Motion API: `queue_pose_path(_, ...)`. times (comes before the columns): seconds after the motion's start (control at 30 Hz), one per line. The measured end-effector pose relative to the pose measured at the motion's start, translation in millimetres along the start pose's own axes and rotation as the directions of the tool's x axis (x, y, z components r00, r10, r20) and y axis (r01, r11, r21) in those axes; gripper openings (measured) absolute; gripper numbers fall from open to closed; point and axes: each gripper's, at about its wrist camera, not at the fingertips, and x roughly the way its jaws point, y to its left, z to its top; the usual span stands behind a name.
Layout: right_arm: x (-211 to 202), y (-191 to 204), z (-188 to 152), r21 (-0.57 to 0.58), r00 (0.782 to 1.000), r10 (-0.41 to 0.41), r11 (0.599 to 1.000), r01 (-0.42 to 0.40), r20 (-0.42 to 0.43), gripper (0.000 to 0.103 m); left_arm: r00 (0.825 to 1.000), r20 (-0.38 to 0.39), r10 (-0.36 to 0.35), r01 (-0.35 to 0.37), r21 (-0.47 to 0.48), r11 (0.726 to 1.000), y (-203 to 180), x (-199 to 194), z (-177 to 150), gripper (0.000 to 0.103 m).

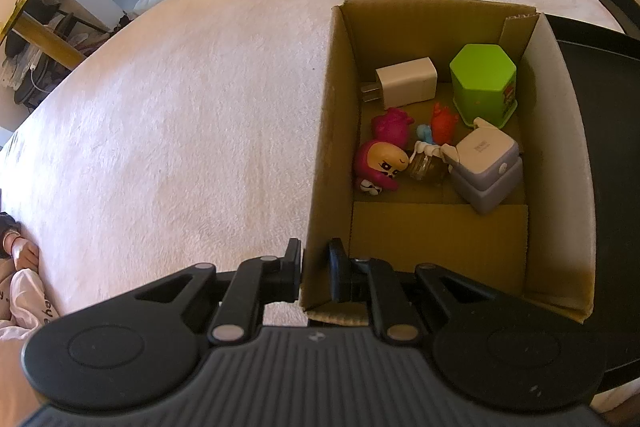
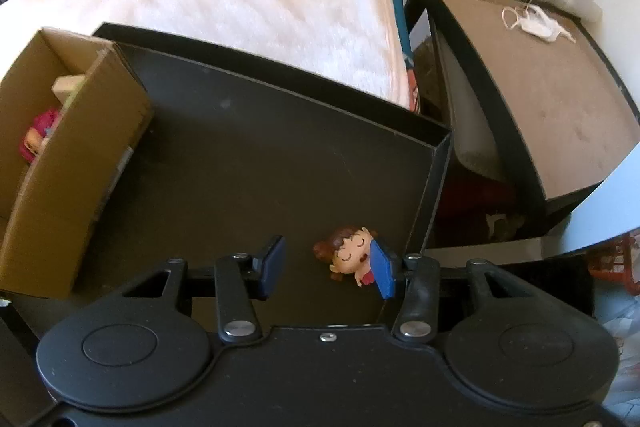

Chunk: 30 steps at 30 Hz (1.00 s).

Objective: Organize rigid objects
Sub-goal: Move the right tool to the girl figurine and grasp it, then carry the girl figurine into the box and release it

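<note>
Your left black plastic gripper: ribbed grey top, two round black discs, shiny silver screws, black finger pads | your right black plastic gripper: same round discs, silver screws, flat blue pads on the fingers

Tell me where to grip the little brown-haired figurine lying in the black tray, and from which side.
Grip the brown-haired figurine across its big round head, coming down from above. It lies on its side on the black tray, between the open fingers of the right hand-held gripper, so the head looks the widest, firmest part; the body is partly hidden.
</note>
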Motion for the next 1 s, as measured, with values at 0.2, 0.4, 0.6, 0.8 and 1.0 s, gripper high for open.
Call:
queue_pose_path(0.2,19.5,2.7,-10.9,-0.037,0.999,-0.051,0.998,0.051,-0.006,0.047,1.000,0.001,-0.005,0.005,-0.002,1.000,2.2,0.3,0.5,0.013)
queue_pose_path(0.4,27.6,11.4,-14.8,-0.069,0.998,-0.066,0.995,0.067,0.011,0.047,1.000,0.002,-0.010,0.010,-0.008,1.000,3.4,0.0,0.4,0.013)
queue_pose_path(0.6,28.7,31.7,-18.4,-0.127,0.997,-0.056,0.991,0.050,-0.044,0.038,1.000,0.004,-0.018,0.018,-0.015,1.000,7.1,1.0,0.2,0.013)
queue_pose_path(0.8,10.5,56.4,-15.0,-0.149,0.999,-0.038,0.988,0.033,-0.031,0.038,1.000,0.010,-0.022,0.022,-0.010,1.000,8.4,0.6,-0.9,0.013)
queue_pose_path(1.0,-10.0,75.3,-6.3,-0.160,1.000,-0.014,0.987,0.013,-0.005,0.038,1.000,0.019,-0.018,0.018,-0.003,1.000,6.7,-0.3,-3.3,0.013)
